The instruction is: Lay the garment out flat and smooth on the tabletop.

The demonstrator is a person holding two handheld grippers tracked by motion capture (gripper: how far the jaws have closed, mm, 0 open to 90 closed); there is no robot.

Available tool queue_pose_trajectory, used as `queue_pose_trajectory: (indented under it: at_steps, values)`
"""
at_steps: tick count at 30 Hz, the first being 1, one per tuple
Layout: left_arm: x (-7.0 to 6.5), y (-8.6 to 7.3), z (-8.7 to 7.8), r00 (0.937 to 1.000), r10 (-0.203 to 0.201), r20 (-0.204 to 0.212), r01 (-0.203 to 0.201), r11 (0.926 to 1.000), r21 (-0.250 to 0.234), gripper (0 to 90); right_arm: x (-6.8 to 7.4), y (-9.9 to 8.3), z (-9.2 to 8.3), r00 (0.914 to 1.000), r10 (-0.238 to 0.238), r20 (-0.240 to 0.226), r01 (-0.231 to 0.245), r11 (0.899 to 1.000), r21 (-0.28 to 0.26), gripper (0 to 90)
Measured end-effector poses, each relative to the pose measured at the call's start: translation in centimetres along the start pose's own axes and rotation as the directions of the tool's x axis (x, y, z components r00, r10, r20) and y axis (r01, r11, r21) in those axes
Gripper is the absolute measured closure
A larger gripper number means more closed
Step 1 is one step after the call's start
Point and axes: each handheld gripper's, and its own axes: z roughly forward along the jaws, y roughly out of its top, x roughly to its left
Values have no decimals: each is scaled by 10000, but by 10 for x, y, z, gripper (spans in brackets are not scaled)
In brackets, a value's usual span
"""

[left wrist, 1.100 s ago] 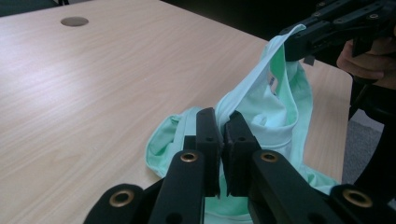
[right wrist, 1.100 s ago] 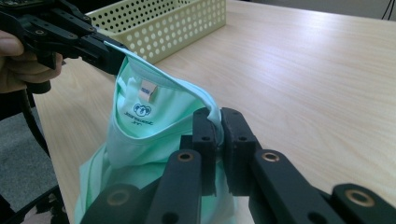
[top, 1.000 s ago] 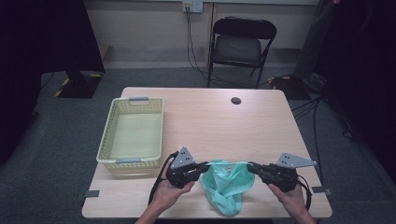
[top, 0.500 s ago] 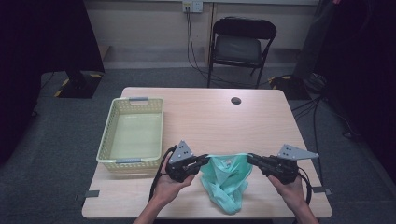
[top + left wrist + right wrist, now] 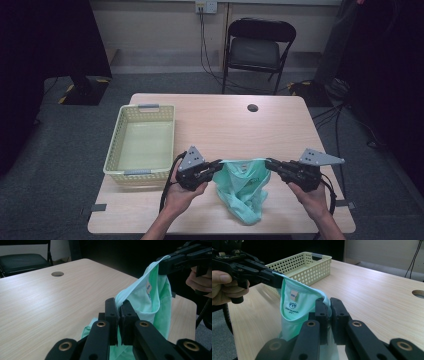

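While it hangs between both hands, the mint-green cotton garment (image 5: pixel 243 187) runs its stretched top edge left to right, the rest drooping onto the near edge of the light wooden surface (image 5: pixel 280 130). The left hand-held gripper (image 5: pixel 216 166) and right hand-held gripper (image 5: pixel 268 163) are each clamped on that edge. A pale yellow perforated plastic basket (image 5: pixel 142 145) sits off to the left, with a black folding chair (image 5: pixel 260 47) and grey floor beyond.

Black folding chair (image 5: pixel 260 47) against pale wall (image 5: pixel 155 25) (cables hanging), grey carpet (image 5: pixel 60 150), dim light.
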Motion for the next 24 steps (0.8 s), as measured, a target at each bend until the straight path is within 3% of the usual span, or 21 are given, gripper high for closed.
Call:
queue_pose_trajectory:
  at_steps: [4,15,24]
  values:
    - [-2,4,-6,10000,9,77,-8,9998,-181,869,2,4,-1,9999,-92,-47,92,10000,-9,851]
    - [-17,11,-29,9981,494,377,-481,9982,-364,869,15,15,-13,9984,-398,-412,390,9990,-201,852]
    - [-31,24,-50,9935,983,580,-936,9924,-797,869,35,32,-29,9930,-945,-703,907,9943,-553,854]
